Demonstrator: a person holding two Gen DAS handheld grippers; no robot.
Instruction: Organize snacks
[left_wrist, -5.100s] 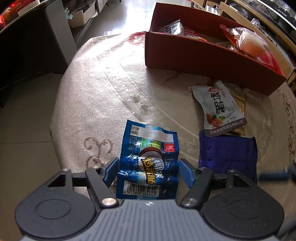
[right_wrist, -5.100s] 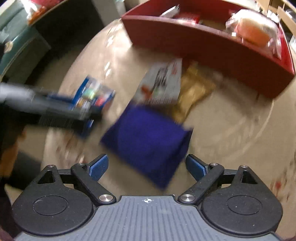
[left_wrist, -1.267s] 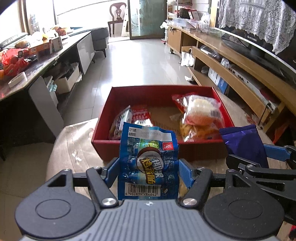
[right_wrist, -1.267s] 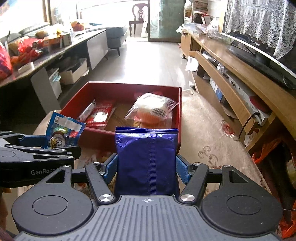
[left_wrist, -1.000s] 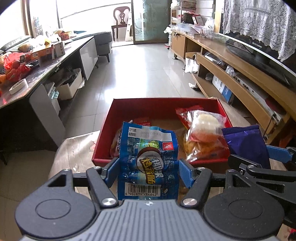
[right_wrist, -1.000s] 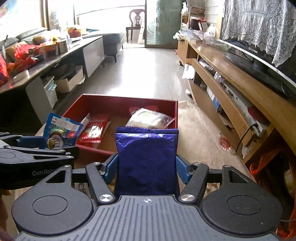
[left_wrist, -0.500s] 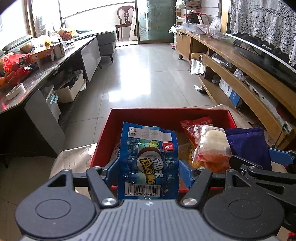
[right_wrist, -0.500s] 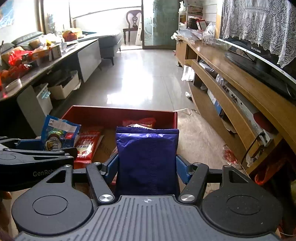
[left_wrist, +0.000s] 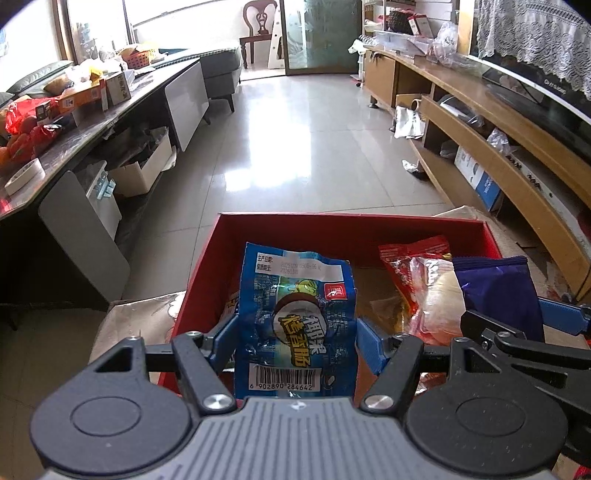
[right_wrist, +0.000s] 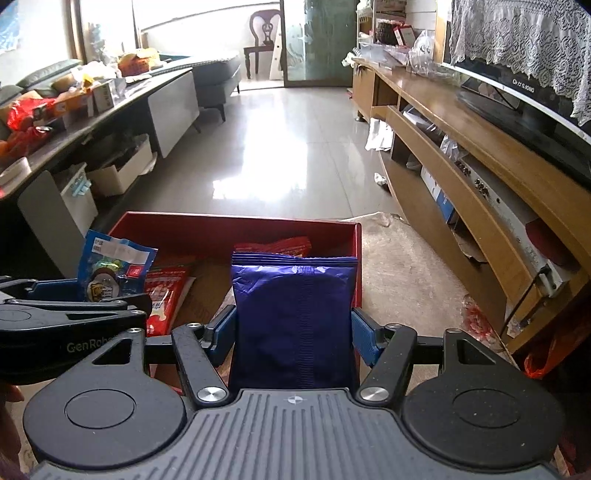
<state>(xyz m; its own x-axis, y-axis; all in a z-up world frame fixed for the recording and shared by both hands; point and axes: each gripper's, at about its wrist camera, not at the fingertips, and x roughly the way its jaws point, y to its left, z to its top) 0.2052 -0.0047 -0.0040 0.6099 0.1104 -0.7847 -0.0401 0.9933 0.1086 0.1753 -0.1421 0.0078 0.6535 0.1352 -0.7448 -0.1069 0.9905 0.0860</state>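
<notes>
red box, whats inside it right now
The red box holds a red-and-clear bagged snack on its right side, a red packet on its left, and bare brown floor between. The held blue packet and purple packet hide the nearer part.

Red box (left_wrist: 207, 266), blue printed packet (left_wrist: 295, 314), plain purple packet (right_wrist: 293, 317)
</notes>
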